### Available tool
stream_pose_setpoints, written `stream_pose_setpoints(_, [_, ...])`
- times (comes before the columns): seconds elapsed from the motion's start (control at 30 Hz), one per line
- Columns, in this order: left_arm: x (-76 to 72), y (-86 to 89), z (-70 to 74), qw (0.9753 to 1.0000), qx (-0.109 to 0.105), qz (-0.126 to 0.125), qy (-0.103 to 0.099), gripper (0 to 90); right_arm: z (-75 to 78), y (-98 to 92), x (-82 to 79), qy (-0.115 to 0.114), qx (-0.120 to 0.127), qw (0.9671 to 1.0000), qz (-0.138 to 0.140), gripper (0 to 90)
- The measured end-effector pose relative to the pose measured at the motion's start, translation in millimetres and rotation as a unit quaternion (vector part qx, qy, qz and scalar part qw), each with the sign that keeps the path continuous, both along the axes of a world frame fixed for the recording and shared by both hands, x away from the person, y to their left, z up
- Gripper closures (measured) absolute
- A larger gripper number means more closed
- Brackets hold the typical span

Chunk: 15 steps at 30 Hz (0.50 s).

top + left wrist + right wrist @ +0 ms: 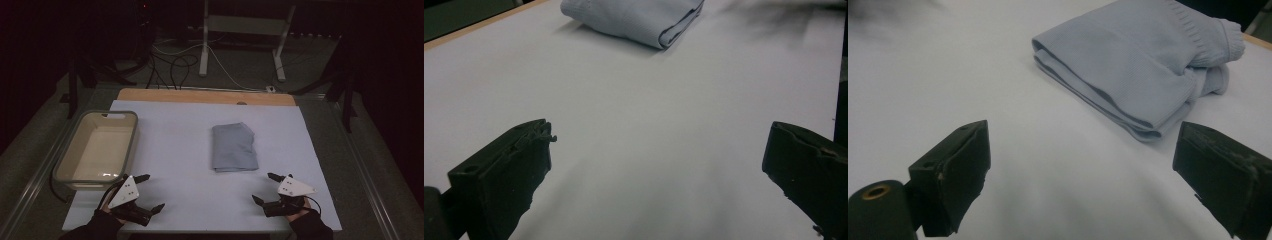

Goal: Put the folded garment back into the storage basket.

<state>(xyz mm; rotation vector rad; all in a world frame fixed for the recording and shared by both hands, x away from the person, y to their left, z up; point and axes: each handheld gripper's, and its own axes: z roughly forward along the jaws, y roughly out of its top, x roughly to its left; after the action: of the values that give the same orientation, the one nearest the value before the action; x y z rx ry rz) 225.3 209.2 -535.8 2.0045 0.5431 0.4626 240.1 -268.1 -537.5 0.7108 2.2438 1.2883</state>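
Note:
A folded light-blue garment lies on the white table sheet, right of centre. Its ribbed cuffs show in the right gripper view, and its folded edge sits far off in the left gripper view. My left gripper rests open near the front left edge, with nothing between its jaws. My right gripper stands open near the front right, just short of the garment's near edge, and it too holds nothing.
An empty cream plastic tub with a grey rim sits at the table's left side. A wooden strip edges the far side. Beyond it, on the dark floor, are a stand's legs and cables.

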Motion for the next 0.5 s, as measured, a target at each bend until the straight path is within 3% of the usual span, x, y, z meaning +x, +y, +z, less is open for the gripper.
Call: stream_pose_setpoints(0.5, [1.7, -0.9, -0.4, 1.0000, 0.004, 0.001, 0.006, 0.0, 1.3, 0.8, 0.3, 0.009, 0.001, 0.9999, 0.009, 8.3])
